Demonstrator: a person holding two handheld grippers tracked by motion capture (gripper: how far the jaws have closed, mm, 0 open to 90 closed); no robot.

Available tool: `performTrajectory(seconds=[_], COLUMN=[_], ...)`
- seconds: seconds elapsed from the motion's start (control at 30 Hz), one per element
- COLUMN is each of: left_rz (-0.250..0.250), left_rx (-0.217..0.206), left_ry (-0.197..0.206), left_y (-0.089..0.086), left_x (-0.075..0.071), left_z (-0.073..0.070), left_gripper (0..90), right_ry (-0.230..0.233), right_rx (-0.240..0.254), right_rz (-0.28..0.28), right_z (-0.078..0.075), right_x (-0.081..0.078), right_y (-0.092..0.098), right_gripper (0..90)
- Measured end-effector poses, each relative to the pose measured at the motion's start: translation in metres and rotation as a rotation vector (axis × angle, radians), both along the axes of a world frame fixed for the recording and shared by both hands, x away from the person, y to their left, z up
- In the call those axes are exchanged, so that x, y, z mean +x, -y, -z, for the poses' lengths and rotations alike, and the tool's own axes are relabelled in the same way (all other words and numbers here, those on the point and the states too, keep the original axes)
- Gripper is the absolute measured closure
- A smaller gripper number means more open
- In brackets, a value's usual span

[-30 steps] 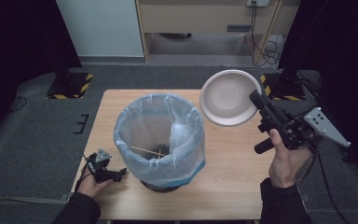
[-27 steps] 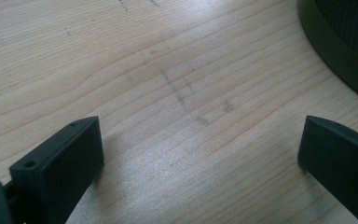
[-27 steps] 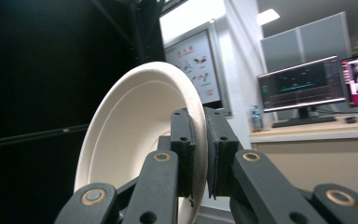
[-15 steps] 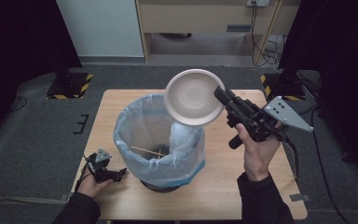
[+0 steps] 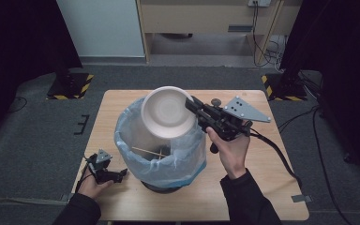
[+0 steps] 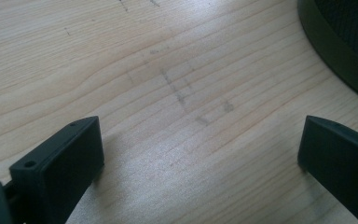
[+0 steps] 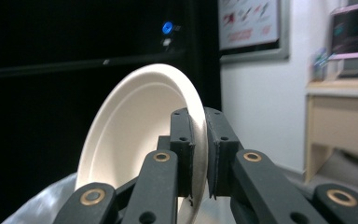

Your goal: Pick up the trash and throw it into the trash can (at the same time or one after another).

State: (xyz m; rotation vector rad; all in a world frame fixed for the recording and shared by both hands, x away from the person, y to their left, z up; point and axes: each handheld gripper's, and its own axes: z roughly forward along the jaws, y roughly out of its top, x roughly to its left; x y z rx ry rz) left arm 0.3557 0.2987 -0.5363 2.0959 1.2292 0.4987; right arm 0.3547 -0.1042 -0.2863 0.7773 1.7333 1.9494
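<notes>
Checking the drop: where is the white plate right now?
High view: the white plate hangs tilted over the lined bin, pinched at its rim by the right claw.

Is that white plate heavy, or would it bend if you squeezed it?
Probably light: the right tongs hold the white plate up by its rim alone, tilted over the bin. It looks like thin paper, so it may flex if squeezed hard, yet it holds its shape here.

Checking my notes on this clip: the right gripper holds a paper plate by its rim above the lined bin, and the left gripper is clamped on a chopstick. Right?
Not quite: the left gripper is open and holds nothing, resting on the table, as the left gripper view shows. The right gripper does hold the paper plate by its rim above the lined bin.
</notes>
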Motion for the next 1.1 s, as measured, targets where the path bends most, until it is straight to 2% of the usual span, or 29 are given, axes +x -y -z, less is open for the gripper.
performTrajectory(seconds=[0.03, 0.07, 0.17, 0.2, 0.27, 0.3, 0.33, 0.37, 0.4, 0.43, 0.47, 0.5, 0.53, 0.57, 0.6, 0.67, 0.7, 0.8, 0.83, 0.87, 0.9, 0.97, 1.0, 1.1], left_rz=[0.000, 0.000, -0.002, -0.002, -0.002, -0.002, -0.002, -0.002, -0.002, -0.002, -0.002, -0.002, -0.002, -0.001, -0.002, -0.002, -0.002, -0.002, -0.002, -0.002, -0.002, 0.000, 0.000, 0.001], left_rx=[0.000, 0.000, -0.002, -0.003, -0.001, -0.002, -0.002, -0.002, -0.002, -0.001, -0.001, -0.002, -0.001, -0.001, -0.001, -0.001, -0.001, -0.001, -0.001, -0.001, -0.001, -0.001, -0.001, -0.001], left_ry=[0.000, 0.000, 0.001, 0.001, -0.001, 0.001, 0.001, 0.001, 0.001, 0.000, 0.000, 0.001, -0.001, -0.001, -0.001, -0.001, -0.001, -0.001, -0.001, -0.001, -0.001, -0.001, -0.001, -0.001], left_y=[0.000, 0.000, 0.000, 0.000, 0.000, 0.000, 0.000, 0.000, 0.000, 0.000, 0.000, 0.000, 0.000, 0.000, 0.000, 0.000, 0.000, 0.000, 0.000, 0.000, 0.000, 0.000, 0.000, 0.000], left_x=[0.000, 0.000, 0.000, 0.000, 0.000, 0.000, 0.000, 0.000, 0.000, 0.000, 0.000, 0.000, 0.000, 0.000, 0.000, 0.000, 0.000, 0.000, 0.000, 0.000, 0.000, 0.000, 0.000, 0.000], left_z=[0.000, 0.000, 0.000, 0.000, 0.000, 0.000, 0.000, 0.000, 0.000, 0.000, 0.000, 0.000, 0.000, 0.000, 0.000, 0.000, 0.000, 0.000, 0.000, 0.000, 0.000, 0.000, 0.000, 0.000], left_gripper=[0.0, 0.0, 0.0, 0.0, 0.0, 0.0, 0.0, 0.0, 0.0, 0.0, 0.0, 0.0, 0.0, 0.0, 0.0, 0.0, 0.0, 0.0, 0.0, 0.0, 0.0, 0.0, 0.0, 0.0], right_ry=[-0.023, -0.025, -0.030, -0.012, -0.004, 0.008, 0.013, 0.013, 0.018, 0.016, 0.016, 0.003, -0.029, -0.049, -0.056, -0.100, -0.100, -0.174, -0.228, -0.246, -0.246, -0.283, -0.322, -0.383], right_rx=[-0.026, -0.034, -0.053, -0.058, -0.055, -0.056, -0.059, -0.059, -0.067, -0.090, -0.090, -0.066, -0.040, -0.042, -0.058, -0.080, -0.080, -0.092, -0.124, -0.133, -0.133, -0.147, -0.170, -0.231], right_rz=[-0.039, -0.047, -0.064, -0.046, -0.028, 0.016, 0.033, 0.033, 0.059, 0.118, 0.118, 0.139, 0.152, 0.172, 0.197, 0.231, 0.231, 0.260, 0.273, 0.285, 0.285, 0.300, 0.302, 0.311], right_z=[0.004, 0.006, 0.006, 0.006, 0.001, -0.005, -0.007, -0.007, -0.010, -0.012, -0.012, -0.010, -0.004, 0.001, 0.008, 0.033, 0.033, 0.068, 0.085, 0.094, 0.094, 0.112, 0.125, 0.155], right_x=[0.003, 0.004, 0.006, 0.006, 0.005, 0.004, 0.004, 0.004, 0.004, 0.004, 0.004, 0.004, 0.006, 0.007, 0.009, 0.014, 0.014, 0.021, 0.025, 0.026, 0.026, 0.027, 0.029, 0.033], right_y=[-0.005, -0.007, -0.007, -0.005, 0.002, 0.012, 0.016, 0.016, 0.022, 0.033, 0.033, 0.039, 0.048, 0.055, 0.062, 0.081, 0.081, 0.102, 0.112, 0.117, 0.117, 0.126, 0.132, 0.143], right_gripper=[77.3, 72.0, 67.8, 66.1, 60.6, 51.8, 48.5, 48.5, 44.5, 39.3, 39.3, 38.9, 37.3, 35.5, 34.1, 31.4, 31.4, 30.3, 30.0, 30.0, 30.0, 30.0, 29.9, 29.6])
